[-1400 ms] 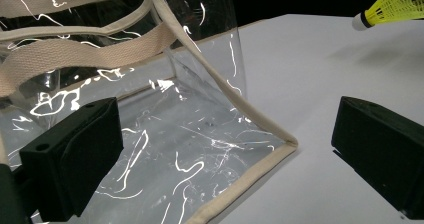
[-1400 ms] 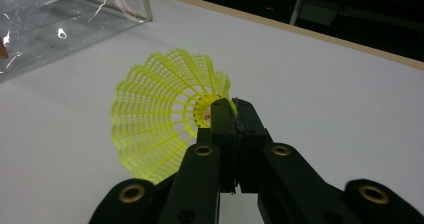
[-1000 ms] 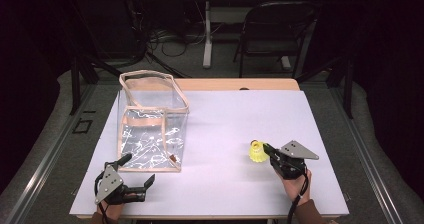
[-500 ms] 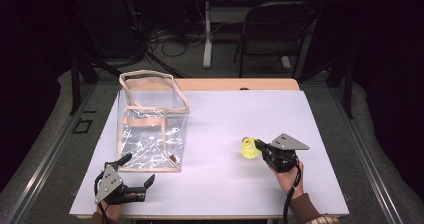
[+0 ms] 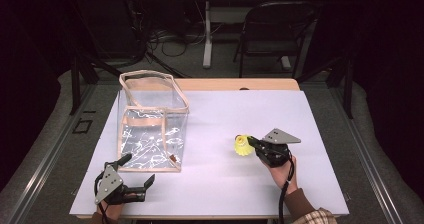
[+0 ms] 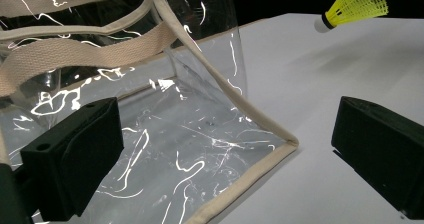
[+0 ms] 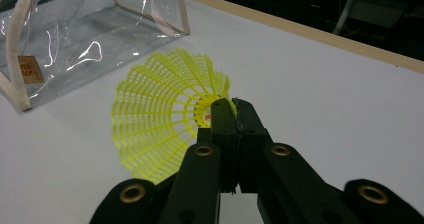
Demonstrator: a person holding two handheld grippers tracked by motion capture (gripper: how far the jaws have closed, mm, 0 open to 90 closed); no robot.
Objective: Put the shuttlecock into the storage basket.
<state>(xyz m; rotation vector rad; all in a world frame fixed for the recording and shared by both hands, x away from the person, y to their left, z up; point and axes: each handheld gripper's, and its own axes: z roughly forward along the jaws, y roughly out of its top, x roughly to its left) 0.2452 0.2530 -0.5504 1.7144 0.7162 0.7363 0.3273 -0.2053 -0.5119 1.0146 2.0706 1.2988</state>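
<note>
A clear plastic bag (image 5: pixel 150 129) with beige trim and handles stands upright on the left half of the white table (image 5: pixel 300 114). My right gripper (image 5: pixel 251 141) is shut on the skirt of a yellow shuttlecock (image 5: pixel 242 146), held a little above the table to the right of the bag. In the right gripper view the jaws (image 7: pixel 231 109) pinch the mesh skirt of the shuttlecock (image 7: pixel 160 109), with the bag (image 7: pixel 90 34) beyond. My left gripper (image 5: pixel 139 169) lies open by the bag's front left corner. In its own view the left gripper (image 6: pixel 227 129) frames the bag's corner (image 6: pixel 190 149), and the shuttlecock (image 6: pixel 352 6) hangs farther off.
The table's far edge is a wooden strip (image 5: pixel 235 84). A folding chair (image 5: pixel 280 29) and floor cables (image 5: pixel 165 39) lie behind it. Bare white tabletop stretches between the bag and the right gripper.
My right gripper has carried the shuttlecock leftward across the table, toward the bag. The left gripper and the bag have stayed put.
</note>
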